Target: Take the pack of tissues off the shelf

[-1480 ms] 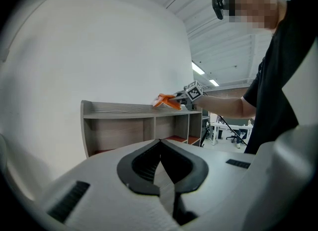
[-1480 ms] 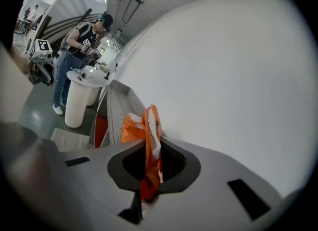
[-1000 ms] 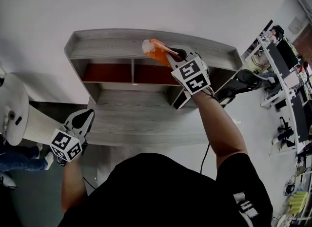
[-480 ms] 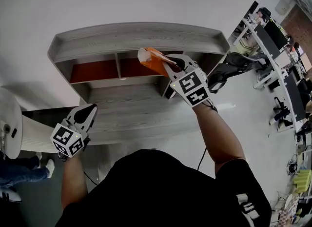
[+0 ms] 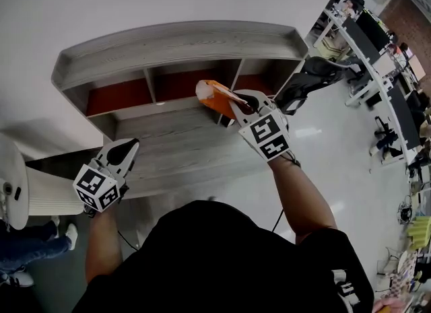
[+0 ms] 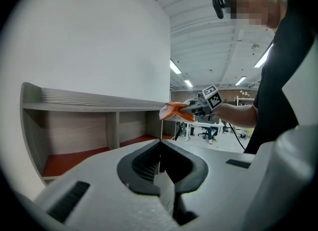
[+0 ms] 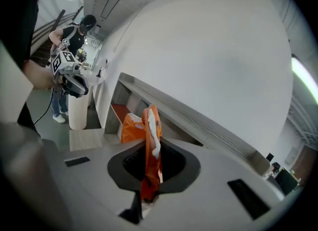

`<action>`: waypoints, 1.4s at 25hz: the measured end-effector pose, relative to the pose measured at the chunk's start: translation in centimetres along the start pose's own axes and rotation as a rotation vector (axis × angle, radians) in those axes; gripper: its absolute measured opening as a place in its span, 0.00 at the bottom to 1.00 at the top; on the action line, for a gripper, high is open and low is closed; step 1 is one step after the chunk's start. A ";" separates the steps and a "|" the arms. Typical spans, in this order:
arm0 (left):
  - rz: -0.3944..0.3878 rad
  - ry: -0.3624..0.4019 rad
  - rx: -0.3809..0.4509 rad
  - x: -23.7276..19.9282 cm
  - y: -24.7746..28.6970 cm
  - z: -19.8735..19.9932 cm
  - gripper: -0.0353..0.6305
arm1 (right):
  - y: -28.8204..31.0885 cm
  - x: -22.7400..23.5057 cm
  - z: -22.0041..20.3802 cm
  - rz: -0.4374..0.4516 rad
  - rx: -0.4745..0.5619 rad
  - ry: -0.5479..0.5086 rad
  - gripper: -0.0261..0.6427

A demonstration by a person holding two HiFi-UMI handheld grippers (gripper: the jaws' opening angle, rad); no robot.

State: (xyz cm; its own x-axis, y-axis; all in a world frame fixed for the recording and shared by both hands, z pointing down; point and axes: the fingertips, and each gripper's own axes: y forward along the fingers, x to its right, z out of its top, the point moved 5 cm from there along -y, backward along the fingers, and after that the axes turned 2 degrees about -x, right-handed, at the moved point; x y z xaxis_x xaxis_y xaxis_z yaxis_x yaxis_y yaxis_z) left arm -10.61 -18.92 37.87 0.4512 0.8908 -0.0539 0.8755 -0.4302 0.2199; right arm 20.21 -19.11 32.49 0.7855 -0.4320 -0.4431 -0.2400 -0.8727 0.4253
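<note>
Head view: my right claw [image 5: 239, 105] clamped on orange plastic pack of tissues [image 5: 214, 94], held clear of grey wood-grain shelf [image 5: 175, 39], in front of its compartments. Left claw [image 5: 125, 150], jaws together w/ nothing between, near grey wooden surface [image 5: 182, 147].

Black short-sleeved top [image 5: 222, 258], with white print [image 5: 342, 283] on the sleeve at 4 o'clock. The left gripper [image 5: 124, 147] and right gripper [image 5: 237, 101] are pale grey shells with black-lined throats. Each bears a cube [image 5: 100, 187] of black-and-white square markers. A thin black cable [image 5: 278, 216] shows at 5 o'clock of the right gripper.
</note>
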 end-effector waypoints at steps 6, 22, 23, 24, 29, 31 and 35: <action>-0.032 -0.006 -0.017 0.3 1.3 -0.5 0.08 | -1.5 -1.3 -3.1 0.006 -0.036 0.060 0.06; -0.098 0.001 -0.064 1.9 4.2 -1.4 0.08 | -5.9 -2.2 -12.4 -0.037 -0.175 0.219 0.06; -0.101 0.001 -0.066 2.0 4.4 -1.5 0.08 | -6.0 -2.3 -12.7 -0.038 -0.177 0.223 0.06; -0.104 0.000 -0.068 2.2 4.5 -1.5 0.08 | -6.2 -2.3 -12.9 -0.039 -0.179 0.227 0.06; -0.115 -0.007 -0.073 3.0 5.1 -2.0 0.08 | -6.4 -2.5 -13.4 -0.031 -0.178 0.245 0.06; -0.112 -0.011 -0.076 3.1 5.1 -2.2 0.08 | -6.3 -2.6 -13.6 -0.026 -0.177 0.245 0.06; -0.094 -0.020 -0.078 3.0 4.9 -2.5 0.08 | -5.9 -2.9 -14.2 -0.006 -0.186 0.247 0.06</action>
State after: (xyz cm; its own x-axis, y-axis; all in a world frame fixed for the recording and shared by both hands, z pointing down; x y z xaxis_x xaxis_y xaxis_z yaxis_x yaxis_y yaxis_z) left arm -5.44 -18.02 41.26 0.3717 0.9233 -0.0968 0.8984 -0.3315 0.2880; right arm 27.44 -9.43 42.47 0.9069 -0.3384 -0.2511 -0.1439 -0.8087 0.5703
